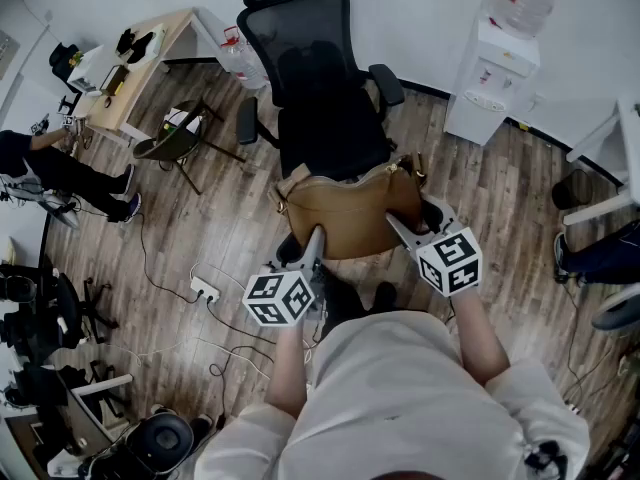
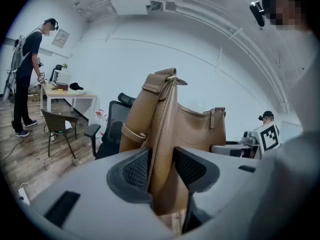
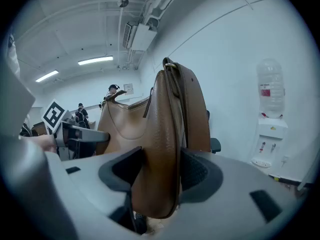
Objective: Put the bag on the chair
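Note:
A tan leather bag (image 1: 350, 213) hangs upright between my two grippers, just in front of the seat of a black mesh office chair (image 1: 320, 98). My left gripper (image 1: 313, 236) is shut on the bag's left end, and in the left gripper view the pads pinch the bag (image 2: 170, 129) at the jaws (image 2: 161, 166). My right gripper (image 1: 400, 226) is shut on the right end, and the right gripper view shows the bag (image 3: 165, 134) squeezed between its pads (image 3: 159, 171). I cannot tell whether the bag touches the seat.
A water dispenser (image 1: 490, 73) stands at the wall to the right of the chair. A small folding chair (image 1: 175, 138) and a wooden desk (image 1: 135, 68) are at the left. A power strip (image 1: 205, 290) with cables lies on the floor, and a person (image 1: 60, 173) is at far left.

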Action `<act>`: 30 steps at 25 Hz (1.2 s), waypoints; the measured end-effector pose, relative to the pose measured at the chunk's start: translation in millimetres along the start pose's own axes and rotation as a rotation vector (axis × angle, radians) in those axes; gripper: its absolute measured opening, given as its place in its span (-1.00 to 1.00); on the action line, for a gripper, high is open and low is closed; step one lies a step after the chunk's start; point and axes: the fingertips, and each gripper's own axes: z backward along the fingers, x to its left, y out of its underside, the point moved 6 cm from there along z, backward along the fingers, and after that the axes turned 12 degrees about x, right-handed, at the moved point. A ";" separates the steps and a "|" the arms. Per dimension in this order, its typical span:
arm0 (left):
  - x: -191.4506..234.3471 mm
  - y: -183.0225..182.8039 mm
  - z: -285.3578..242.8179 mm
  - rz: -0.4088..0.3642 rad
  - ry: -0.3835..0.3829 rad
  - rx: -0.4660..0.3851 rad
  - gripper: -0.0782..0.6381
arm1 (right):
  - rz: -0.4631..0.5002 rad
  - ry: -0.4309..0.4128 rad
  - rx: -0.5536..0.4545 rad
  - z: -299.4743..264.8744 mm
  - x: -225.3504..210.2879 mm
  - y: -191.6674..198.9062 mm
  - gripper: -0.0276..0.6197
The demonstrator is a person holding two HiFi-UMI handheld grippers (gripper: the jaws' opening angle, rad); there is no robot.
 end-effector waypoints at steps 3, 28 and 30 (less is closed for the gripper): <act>-2.1 1.3 2.6 0.000 -0.001 0.002 -0.36 | 0.004 0.002 0.002 3.2 1.8 0.4 -0.20; 4.7 20.8 5.5 0.004 -0.010 0.074 -0.36 | -0.071 -0.019 0.077 -5.0 11.1 26.1 -0.15; 9.6 19.9 3.7 0.007 -0.008 0.078 -0.36 | -0.077 -0.017 0.084 -10.8 11.7 25.7 -0.15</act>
